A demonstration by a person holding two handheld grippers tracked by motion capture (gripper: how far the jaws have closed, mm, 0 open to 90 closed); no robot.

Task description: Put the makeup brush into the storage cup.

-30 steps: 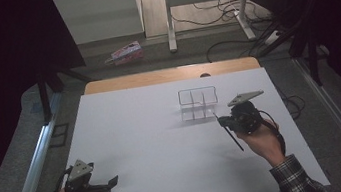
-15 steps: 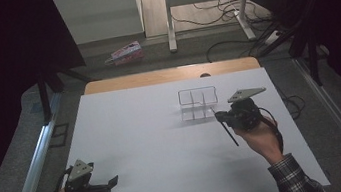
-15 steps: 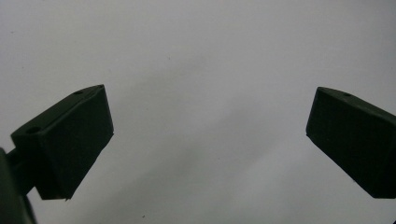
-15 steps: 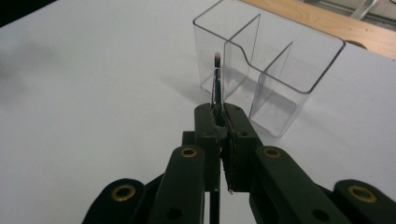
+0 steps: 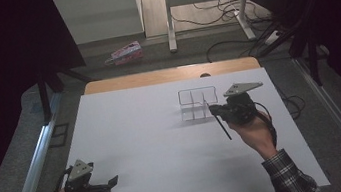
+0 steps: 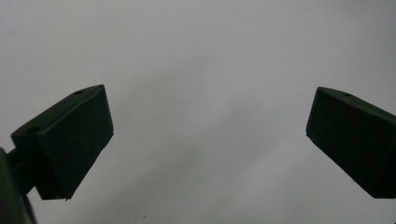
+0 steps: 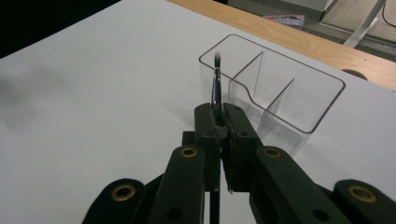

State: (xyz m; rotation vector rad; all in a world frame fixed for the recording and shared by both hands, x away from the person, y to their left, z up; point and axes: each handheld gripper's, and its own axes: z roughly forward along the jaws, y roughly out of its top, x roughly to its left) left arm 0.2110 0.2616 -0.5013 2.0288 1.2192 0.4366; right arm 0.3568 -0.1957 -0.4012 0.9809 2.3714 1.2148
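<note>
Clear plastic organizer [image 5: 199, 103] stands at 1 o'clock on the table [image 5: 155, 143]. Your right gripper [image 7: 220, 114] pinches a thin brush [image 7: 216, 79] upright beside its rim, apparently for insertion. Your left gripper [image 6: 205, 135], jaws spread, rests empty at 7 o'clock.

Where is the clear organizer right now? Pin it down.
In the high view the clear organizer stands on the white table, right of centre toward the far edge, just left of the right gripper holding a thin black pen.

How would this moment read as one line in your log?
right gripper: shut on pen, beside clear organizer | left gripper: open, holding nothing, near table edge
</note>
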